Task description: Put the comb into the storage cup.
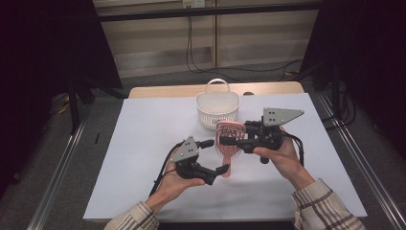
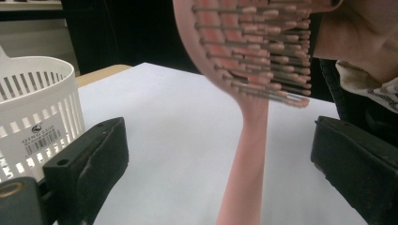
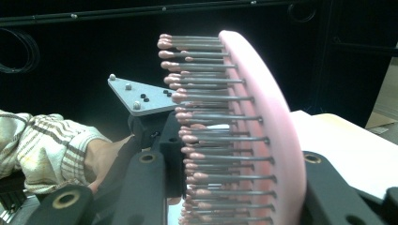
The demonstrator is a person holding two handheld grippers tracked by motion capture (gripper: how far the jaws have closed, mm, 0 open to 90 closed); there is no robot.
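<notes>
Over the white table, the right hand-held gripper clamps the pink hairbrush; the left hand-held gripper gapes around its handle.

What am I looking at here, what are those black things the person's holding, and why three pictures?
A person sits at a table covered in white, holding a hand-operated grabbing tool in each hand. One picture looks down from above; the other two come from cameras riding on each tool. The right tongs grip the head of a pink hairbrush, bristles showing. The left tongs stand open around its handle, not touching it. Behind the brush stands a white slotted basket.
</notes>
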